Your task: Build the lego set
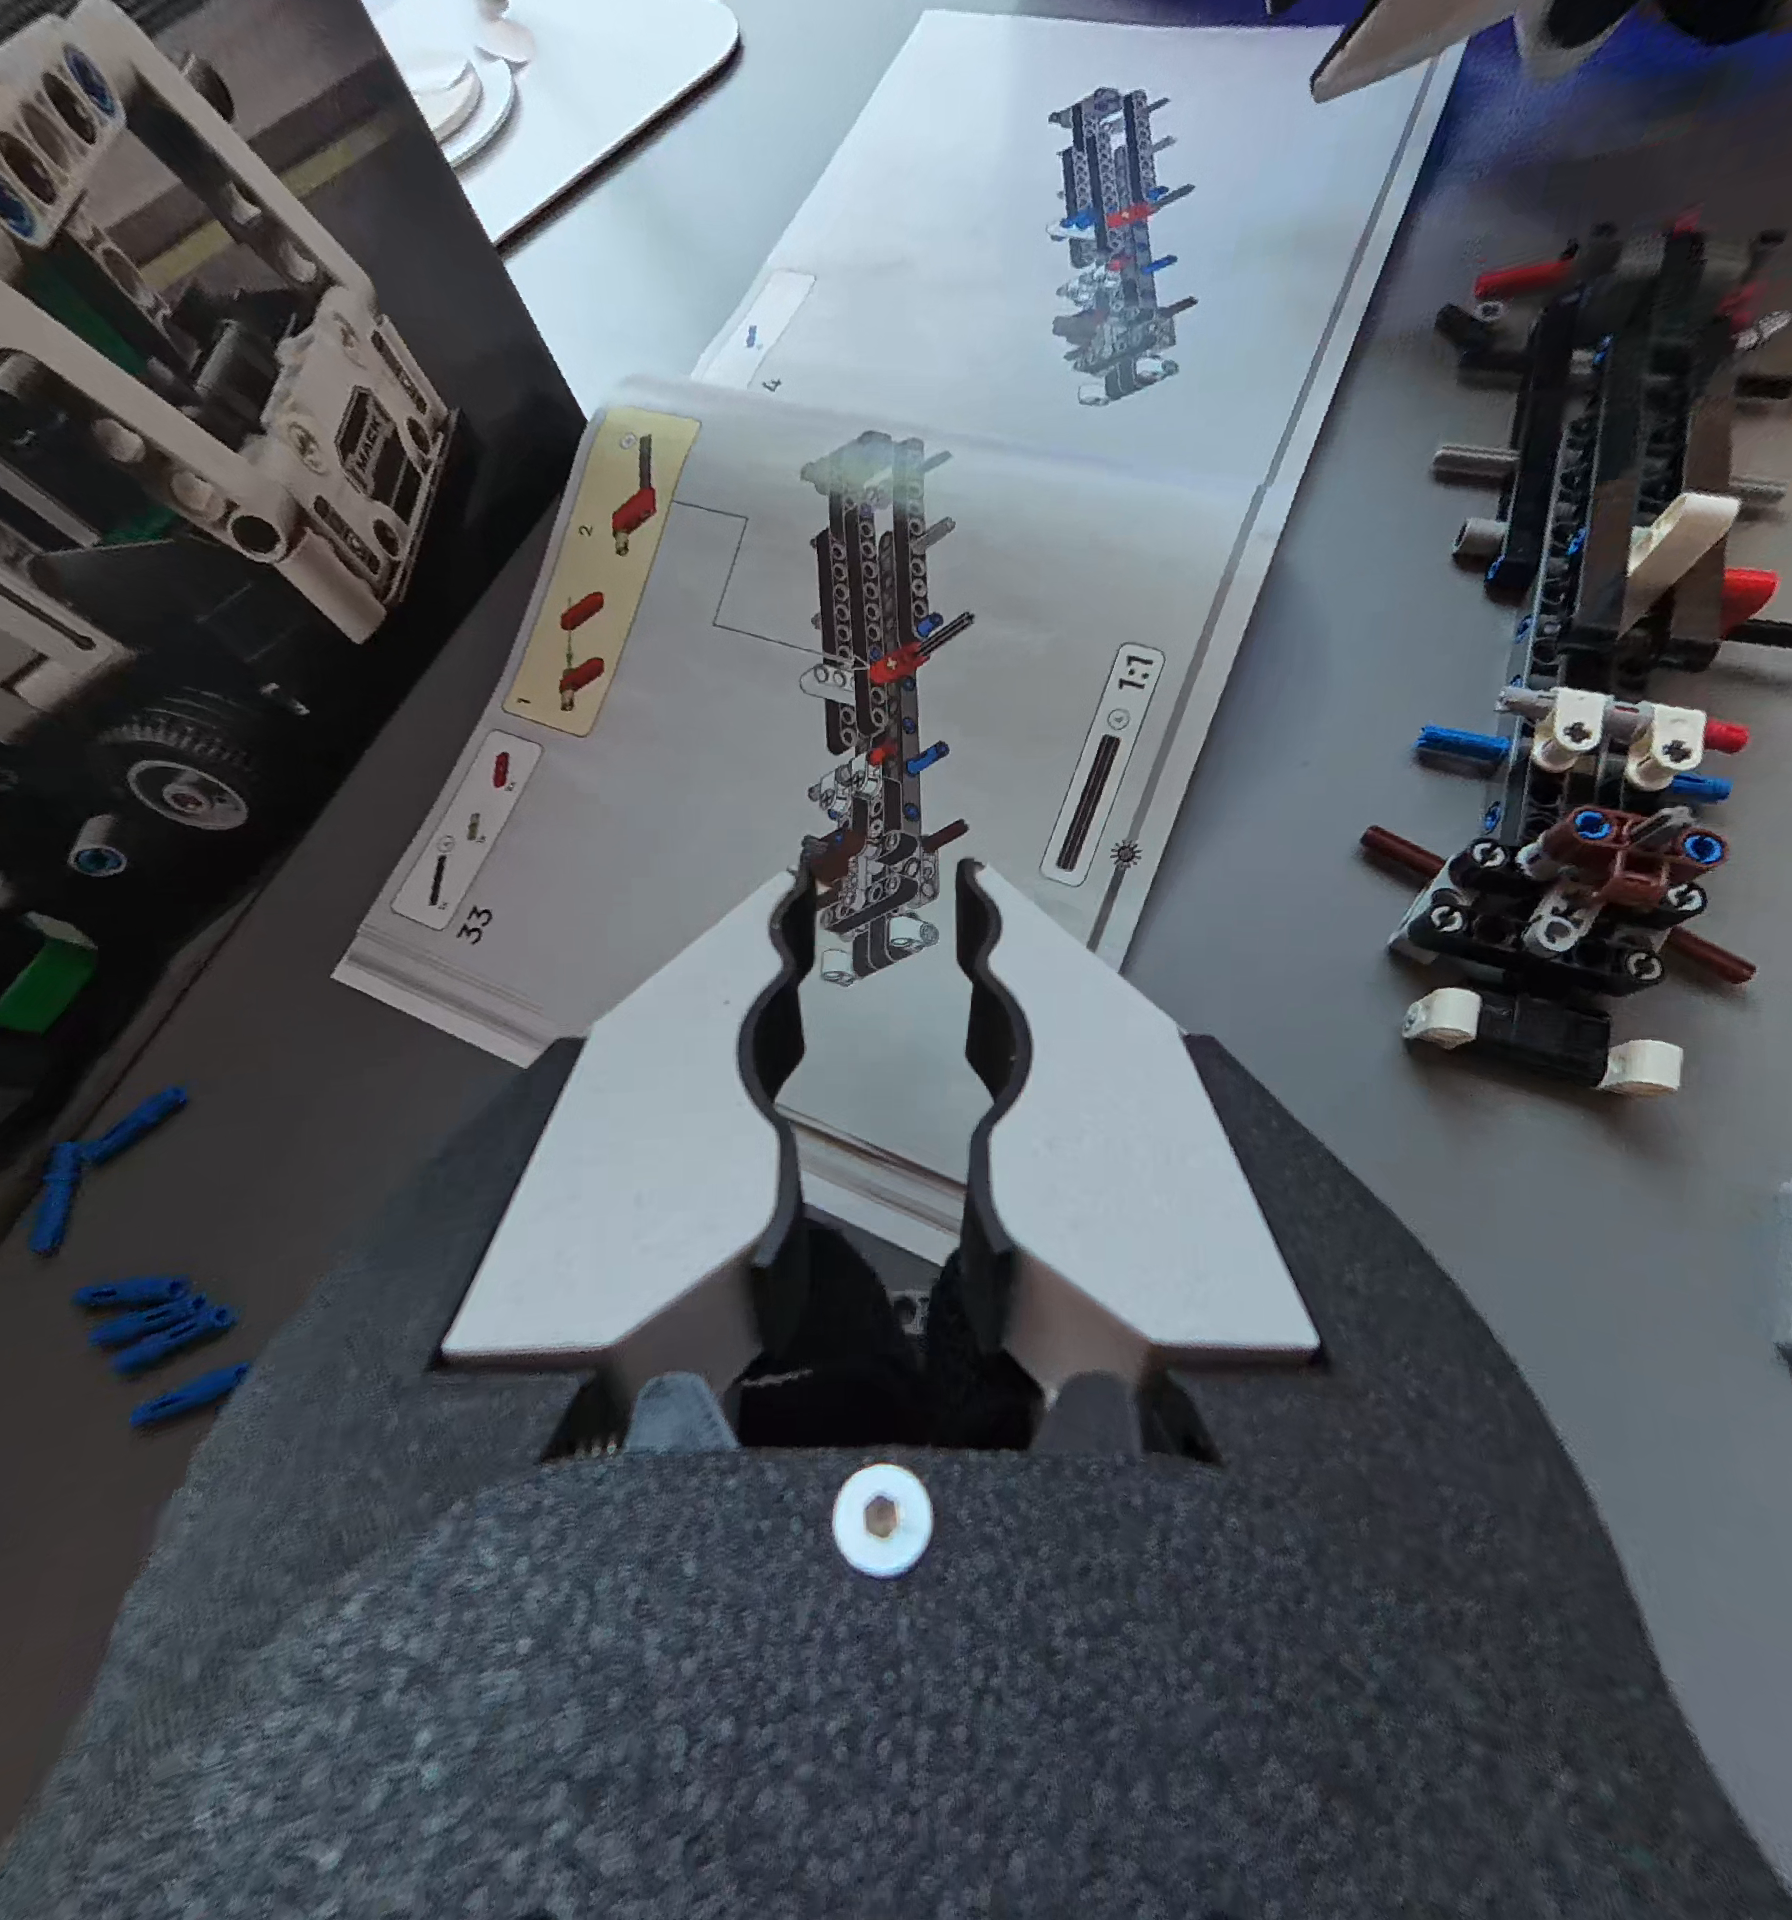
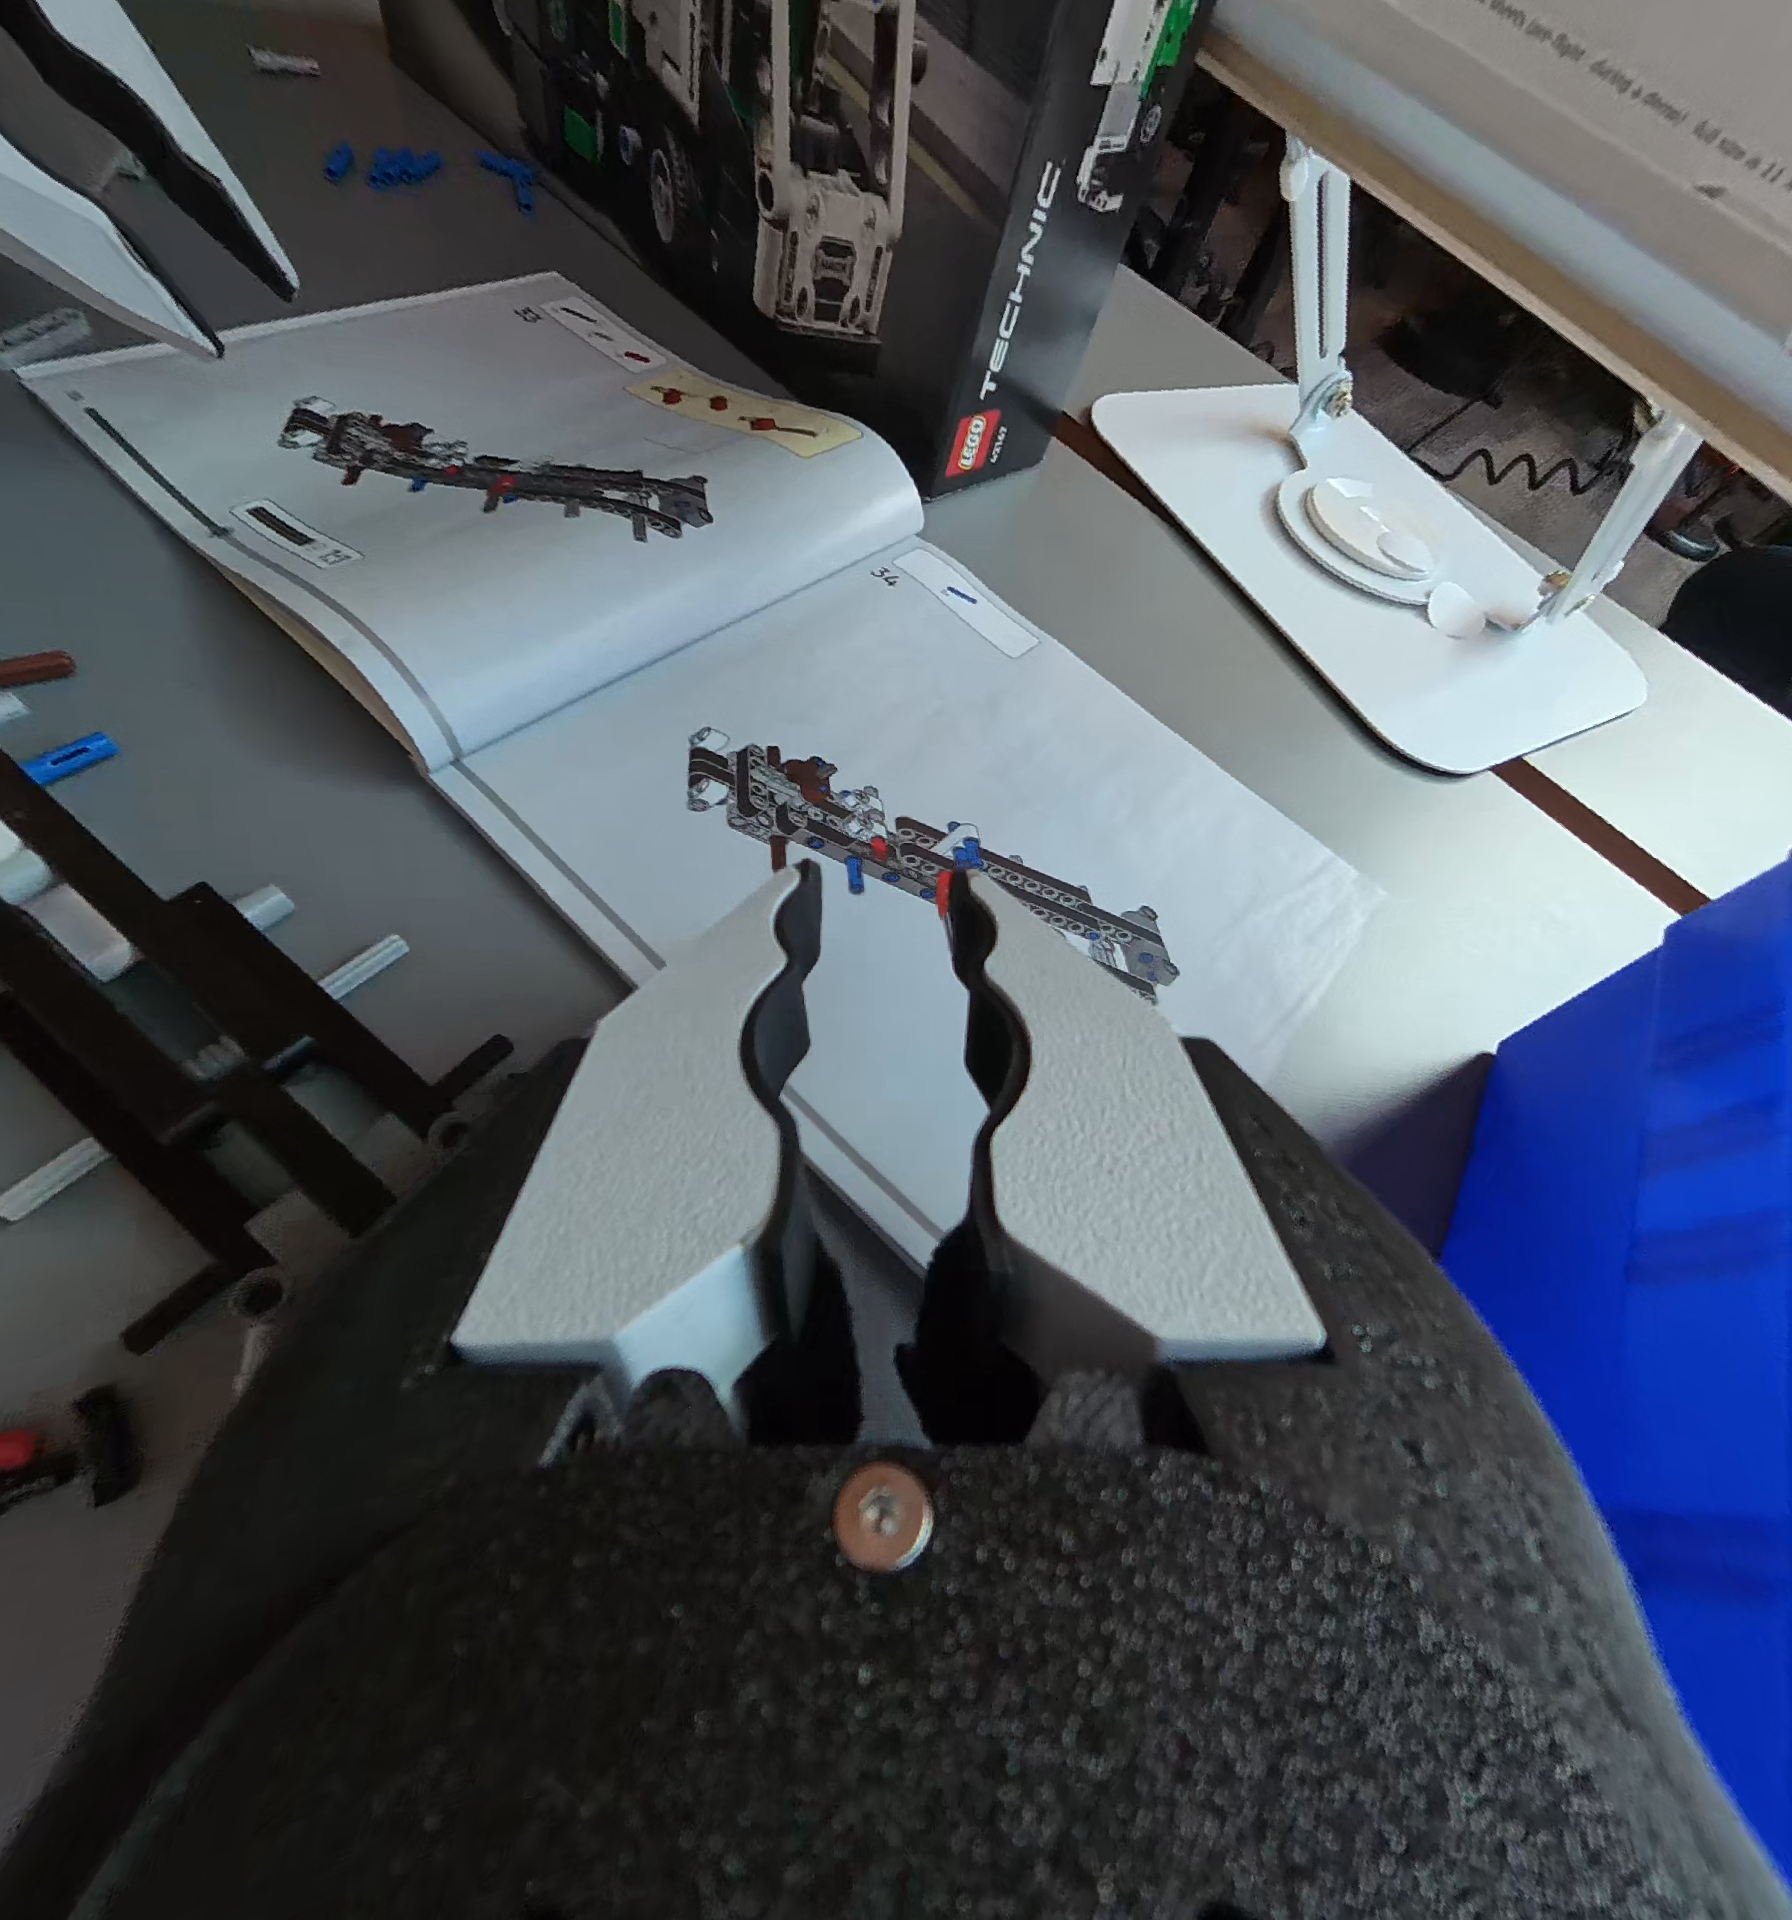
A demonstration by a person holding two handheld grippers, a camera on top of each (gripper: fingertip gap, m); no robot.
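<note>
Both claws, left [image 1: 876, 883] and right [image 2: 876, 883], hung open and empty over the booklet [image 1: 975, 582] at frame centre; model [image 1: 1588, 665] lay right.

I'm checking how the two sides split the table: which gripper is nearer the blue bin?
Right. The right gripper hangs over the open booklet with the blue bin beside it; the left gripper is above the booklet's far page, much farther away.

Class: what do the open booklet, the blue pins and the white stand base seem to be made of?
Booklet: glossy paper; pages curve and catch light. Blue pins: likely moulded plastic, uniform colour. Stand base: smooth and white, perhaps painted metal or plastic; cannot tell which.
</note>
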